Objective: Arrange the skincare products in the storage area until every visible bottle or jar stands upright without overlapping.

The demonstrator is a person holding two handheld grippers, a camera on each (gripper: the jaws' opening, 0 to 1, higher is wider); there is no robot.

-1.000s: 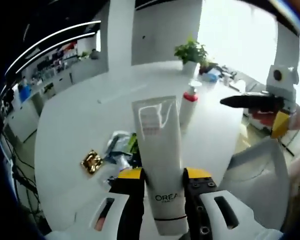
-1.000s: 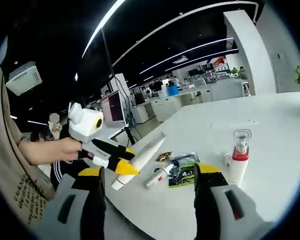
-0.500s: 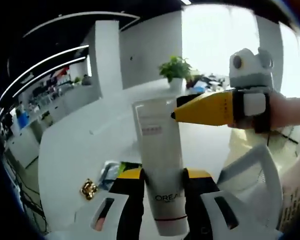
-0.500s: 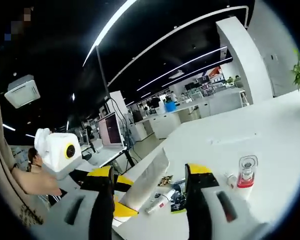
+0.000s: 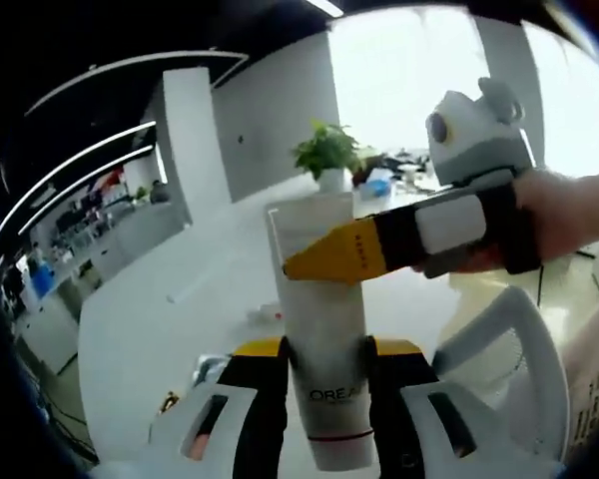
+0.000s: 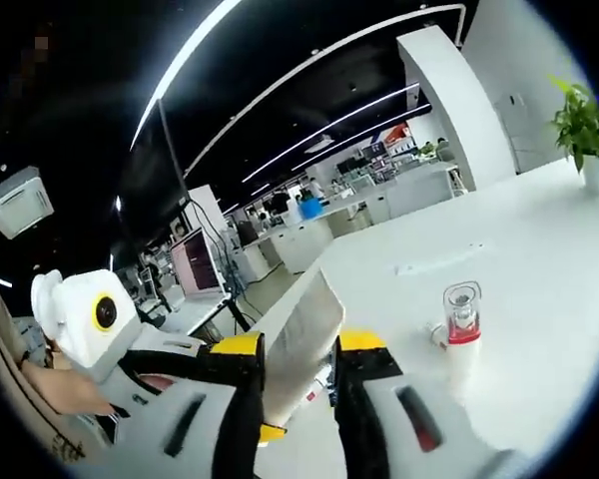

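A white L'Oreal tube (image 5: 324, 329) stands cap end down between the jaws of my left gripper (image 5: 324, 351), which is shut on its lower part. My right gripper (image 5: 319, 261) comes in from the right, held by a hand (image 5: 569, 220), with a yellow jaw lying across the tube's upper half. In the right gripper view my right gripper (image 6: 299, 349) is shut on the tube's (image 6: 301, 324) flat crimped end, and the left gripper (image 6: 248, 389) holds the other end at lower left. A clear pump bottle with a red collar (image 6: 459, 334) stands upright on the white table (image 6: 539, 259).
A potted plant (image 5: 324, 155) stands at the far side of the table, and the same plant (image 6: 584, 125) appears in the right gripper view. Small packets (image 5: 205, 371) lie on the table (image 5: 130, 319) at lower left. A small white piece (image 6: 435, 335) sits beside the pump bottle.
My right gripper has swung in from the right and shut on the tube's flat end. The tube stays in the left gripper, and both views have tilted upward.
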